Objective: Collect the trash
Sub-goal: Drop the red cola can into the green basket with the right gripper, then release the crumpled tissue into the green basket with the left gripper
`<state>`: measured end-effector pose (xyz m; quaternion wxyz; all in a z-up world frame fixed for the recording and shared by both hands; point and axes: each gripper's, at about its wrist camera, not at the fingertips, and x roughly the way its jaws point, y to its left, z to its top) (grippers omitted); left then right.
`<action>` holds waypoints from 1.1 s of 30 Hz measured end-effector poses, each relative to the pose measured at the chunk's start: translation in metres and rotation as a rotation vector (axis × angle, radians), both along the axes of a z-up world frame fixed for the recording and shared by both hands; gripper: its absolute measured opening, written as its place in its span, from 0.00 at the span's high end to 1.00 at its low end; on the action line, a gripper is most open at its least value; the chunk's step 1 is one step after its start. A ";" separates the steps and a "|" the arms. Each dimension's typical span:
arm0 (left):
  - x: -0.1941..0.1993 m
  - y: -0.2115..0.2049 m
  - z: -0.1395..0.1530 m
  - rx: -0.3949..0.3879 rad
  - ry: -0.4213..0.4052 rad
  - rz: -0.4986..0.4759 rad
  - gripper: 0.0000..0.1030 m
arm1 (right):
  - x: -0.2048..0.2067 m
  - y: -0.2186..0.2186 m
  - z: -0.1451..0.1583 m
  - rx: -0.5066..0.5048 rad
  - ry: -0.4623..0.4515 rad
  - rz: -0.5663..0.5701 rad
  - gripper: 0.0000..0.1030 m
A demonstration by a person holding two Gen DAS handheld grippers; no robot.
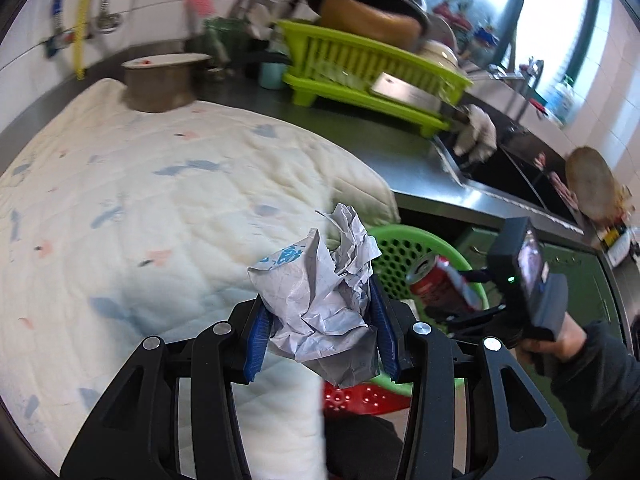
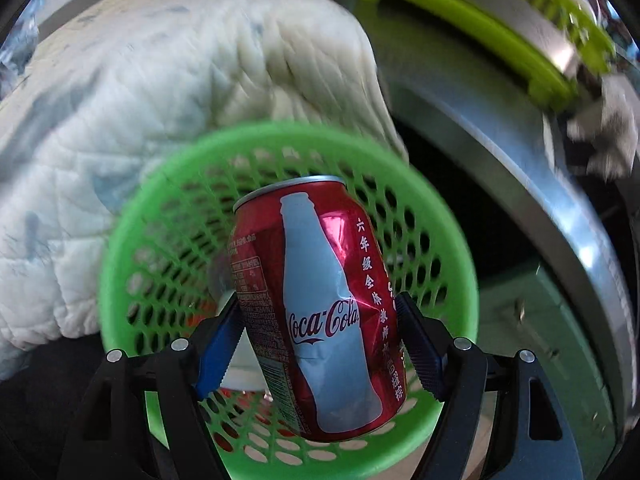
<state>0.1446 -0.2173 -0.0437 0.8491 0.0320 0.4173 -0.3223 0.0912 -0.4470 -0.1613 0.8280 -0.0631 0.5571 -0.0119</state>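
Coca-Cola can (image 2: 324, 304) clamped in right hand-held gripper (image 2: 320, 336); left hand-held gripper (image 1: 320, 332) grasping crumpled blue-printed paper (image 1: 320, 292).

The green basket (image 2: 132, 240) stands open-mouthed just beside the edge of the quilted pad (image 1: 120, 200), its inside largely free apart from something pale at the bottom. The red can (image 2: 320, 304), clamped in the right gripper (image 2: 320, 340), hangs over that mouth and fills much of the way in. The crumpled paper (image 1: 324, 300) fills the left gripper (image 1: 320, 336) between its blue pads. The pad's top is bare toward the near side; at its far edge a round pot (image 1: 160, 84) and the lime dish rack (image 1: 360, 68) block the counter, with the sink (image 1: 516, 176) beyond
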 end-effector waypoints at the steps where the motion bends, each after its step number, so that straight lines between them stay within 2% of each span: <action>1: 0.000 -0.007 -0.002 0.007 0.001 -0.006 0.56 | -0.003 -0.003 -0.005 0.005 0.008 -0.010 0.30; 4: 0.002 -0.030 -0.010 0.018 0.024 -0.037 0.56 | -0.014 -0.015 -0.019 0.015 0.025 -0.051 0.29; 7: 0.005 -0.056 -0.022 0.029 0.050 -0.069 0.56 | -0.029 -0.027 -0.021 0.053 0.016 -0.090 0.21; 9: 0.005 -0.071 -0.028 0.038 0.060 -0.088 0.56 | -0.035 -0.036 -0.020 0.064 0.000 -0.102 0.20; 21: 0.012 -0.144 -0.067 0.084 0.134 -0.150 0.55 | -0.099 -0.046 0.025 0.096 -0.161 -0.144 0.16; 28: 0.013 -0.175 -0.085 0.095 0.170 -0.175 0.49 | -0.120 -0.036 0.030 0.032 -0.217 -0.167 0.15; 33: 0.008 -0.181 -0.085 0.079 0.176 -0.187 0.36 | -0.132 -0.037 0.033 0.061 -0.242 -0.187 0.15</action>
